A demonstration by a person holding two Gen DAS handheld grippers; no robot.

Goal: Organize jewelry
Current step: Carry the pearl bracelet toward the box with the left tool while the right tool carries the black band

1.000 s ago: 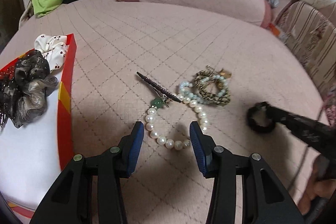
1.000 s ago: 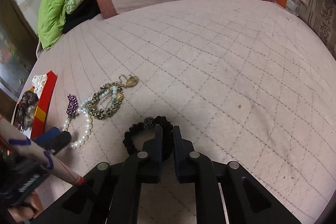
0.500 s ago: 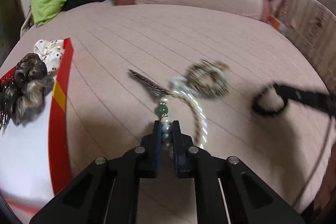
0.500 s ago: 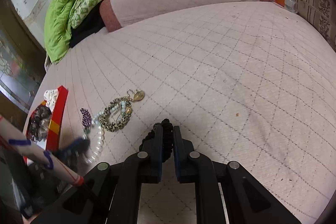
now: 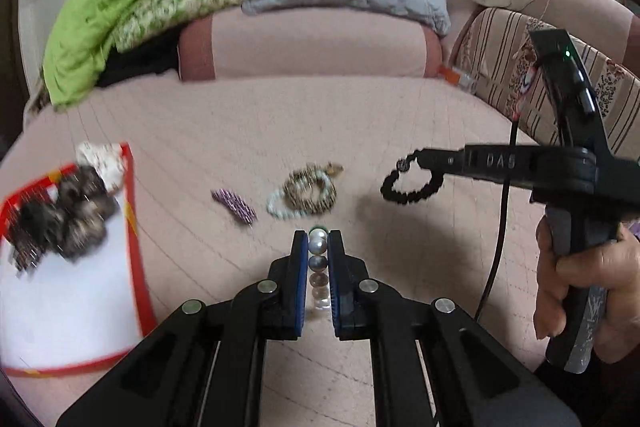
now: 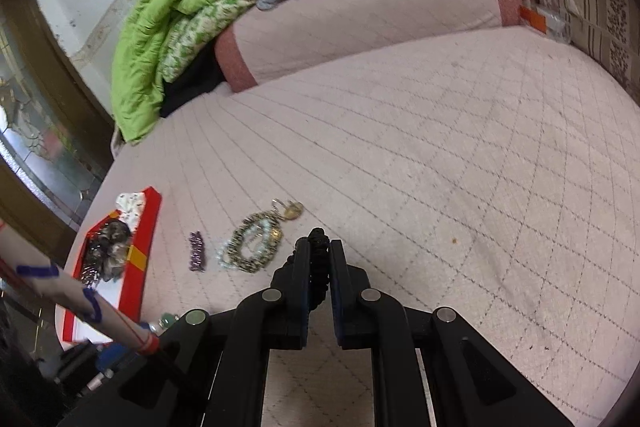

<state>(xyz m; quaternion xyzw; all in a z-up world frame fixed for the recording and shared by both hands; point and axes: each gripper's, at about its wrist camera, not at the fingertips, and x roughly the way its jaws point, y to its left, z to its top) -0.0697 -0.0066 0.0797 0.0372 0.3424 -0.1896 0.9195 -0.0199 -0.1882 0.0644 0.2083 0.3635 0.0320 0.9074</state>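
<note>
Your left gripper [image 5: 318,247] is clenched on the pearl bracelet [image 5: 319,269]: the beads run in a single line between the two blue pads, straight back along the fingers, with a white pearl at the tips and a green bead just showing beyond it. The strand's long axis points away from you toward the pile of loose jewelry on the pink quilted bedspread [image 6: 420,155].

Your right gripper [image 6: 319,251] is clamped on the black beaded bracelet [image 5: 408,181]. In the left wrist view its loop hangs off the fingertips edge-up, clear of the bedspread, to the right of the pile; in the right wrist view it stands on edge between the pads.

Take the leopard-print bracelet [image 5: 309,190] as your landmark. A pale blue-white bead strand [image 5: 280,209] lies tangled with it, a gold charm [image 6: 293,209] touches its far side, and the purple hair clip [image 5: 233,206] lies just to its left, its long axis slanting from far-left to near-right. Well to the left sits the red-rimmed box [image 5: 134,227], holding dark scrunchies [image 5: 68,215] and a white patterned one [image 5: 102,159] at its far corner.
</note>
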